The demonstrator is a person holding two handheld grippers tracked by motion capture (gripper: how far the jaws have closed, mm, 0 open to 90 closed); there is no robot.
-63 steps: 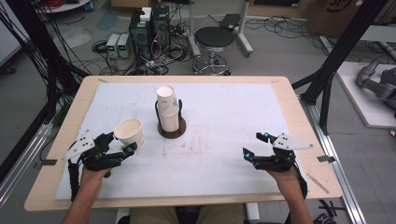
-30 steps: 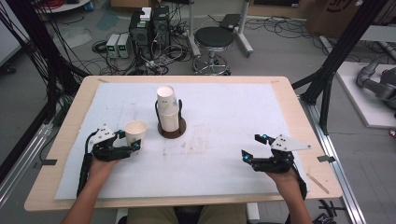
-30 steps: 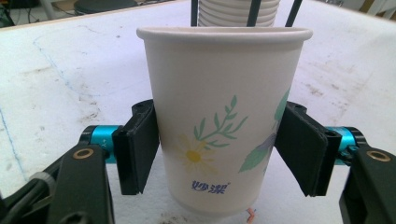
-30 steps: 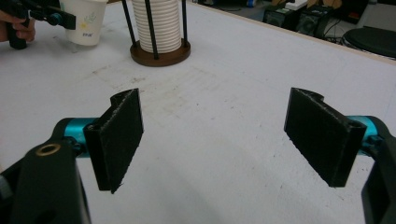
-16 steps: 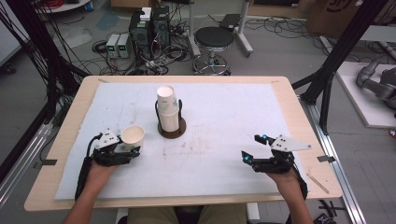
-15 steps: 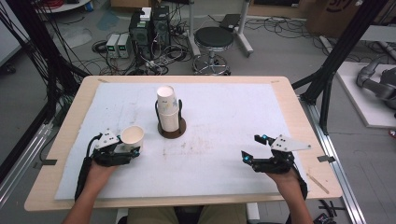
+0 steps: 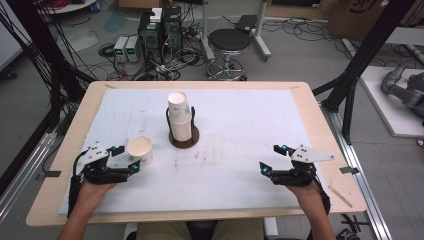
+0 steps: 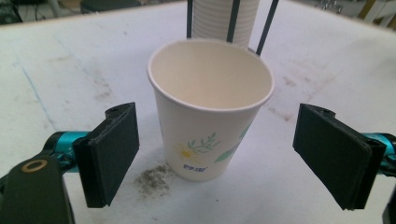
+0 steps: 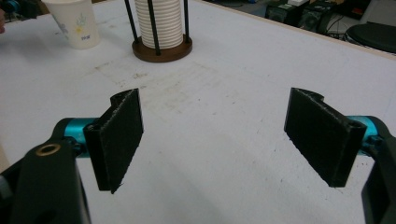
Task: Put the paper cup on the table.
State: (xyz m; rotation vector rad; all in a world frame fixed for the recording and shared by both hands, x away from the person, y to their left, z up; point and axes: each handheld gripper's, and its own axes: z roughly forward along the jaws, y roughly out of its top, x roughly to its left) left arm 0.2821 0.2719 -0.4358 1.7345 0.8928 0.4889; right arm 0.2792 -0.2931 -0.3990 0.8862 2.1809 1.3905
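Paper cup (image 8: 210, 105) is stood upright on the bench (image 7: 250, 125) between the open jaws of the left gripper (image 8: 224, 154); a straight, level withdrawal is advised so the cup is not tipped. Right gripper (image 9: 224, 144) jaws are held open, empty.

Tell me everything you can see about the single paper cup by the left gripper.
The cup is white paper with a rolled rim, a small flower and green leaves printed on its side, and looks empty. It stands upright on the white table cover, between the open jaws of the left gripper, which do not touch it. Grey dirt marks the cover beside its base.
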